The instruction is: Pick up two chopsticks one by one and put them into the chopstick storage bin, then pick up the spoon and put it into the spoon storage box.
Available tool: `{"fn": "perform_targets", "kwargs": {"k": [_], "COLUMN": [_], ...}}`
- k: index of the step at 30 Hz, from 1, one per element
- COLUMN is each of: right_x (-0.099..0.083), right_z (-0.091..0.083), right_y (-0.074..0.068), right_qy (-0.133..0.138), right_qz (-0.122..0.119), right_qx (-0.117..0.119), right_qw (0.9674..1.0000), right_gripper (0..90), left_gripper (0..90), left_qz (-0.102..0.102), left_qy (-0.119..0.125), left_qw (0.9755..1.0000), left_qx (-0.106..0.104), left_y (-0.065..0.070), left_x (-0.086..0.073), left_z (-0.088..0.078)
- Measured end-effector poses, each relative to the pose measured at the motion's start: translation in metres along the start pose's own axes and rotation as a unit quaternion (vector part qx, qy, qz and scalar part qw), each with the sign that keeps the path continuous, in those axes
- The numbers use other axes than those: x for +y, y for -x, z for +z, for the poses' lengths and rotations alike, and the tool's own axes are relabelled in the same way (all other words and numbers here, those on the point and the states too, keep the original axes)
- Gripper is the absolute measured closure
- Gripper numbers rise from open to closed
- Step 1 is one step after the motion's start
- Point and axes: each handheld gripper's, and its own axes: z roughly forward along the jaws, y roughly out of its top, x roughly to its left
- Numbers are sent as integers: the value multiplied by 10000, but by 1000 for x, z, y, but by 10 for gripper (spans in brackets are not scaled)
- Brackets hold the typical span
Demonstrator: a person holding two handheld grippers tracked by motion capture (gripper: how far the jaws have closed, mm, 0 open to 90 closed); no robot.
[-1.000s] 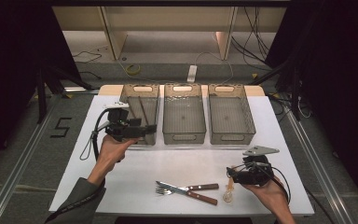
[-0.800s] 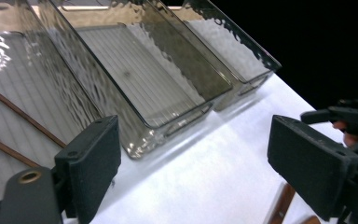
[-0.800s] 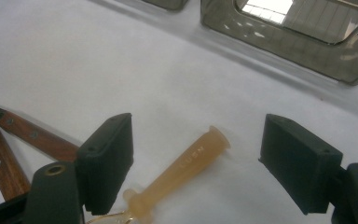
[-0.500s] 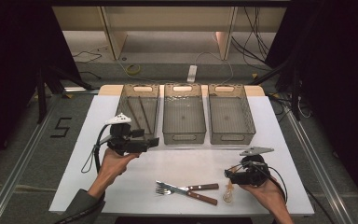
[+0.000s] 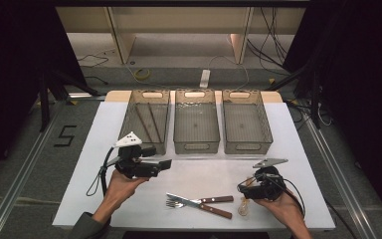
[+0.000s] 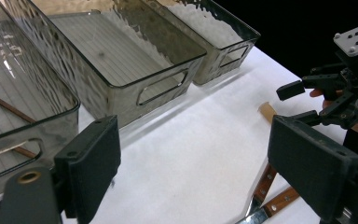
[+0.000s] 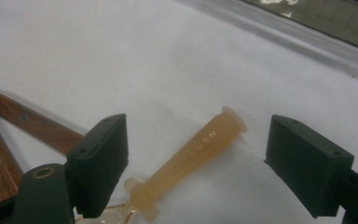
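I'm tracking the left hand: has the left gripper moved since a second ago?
Yes. In the high view the left gripper has drawn back from the left bin toward the table's near edge, jaws open and empty.

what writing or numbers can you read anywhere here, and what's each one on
"5": a black numeral on the grey floor left of the table.
"LUSN", as far as it can be made out: faint raised letters along the amber handle lying between the right gripper's open jaws.
No other text is readable.
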Motion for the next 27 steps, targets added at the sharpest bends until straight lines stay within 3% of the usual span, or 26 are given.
{"fn": "perform_targets", "kwargs": {"k": [8, 16, 27], "right_x": [-2, -2, 0], "right_z": [3, 9, 19], "right_y": [0, -1, -7], "right_qy": [-161, -322, -546], "right_qz": [-22, -9, -120], "right_qx": [-57, -94, -391], "right_qw": [9999, 9994, 9977], "right_gripper": [219, 235, 276], "left_gripper": [167, 167, 167], "left_qz": [-21, 92, 140], "left_qy": [27, -90, -140], "left_qw": [10000, 9999, 9998], "left_qx": [-54, -62, -63], "left_y": [6, 12, 15], "left_x": [-4, -9, -15], "left_z": [-2, -1, -4]}}
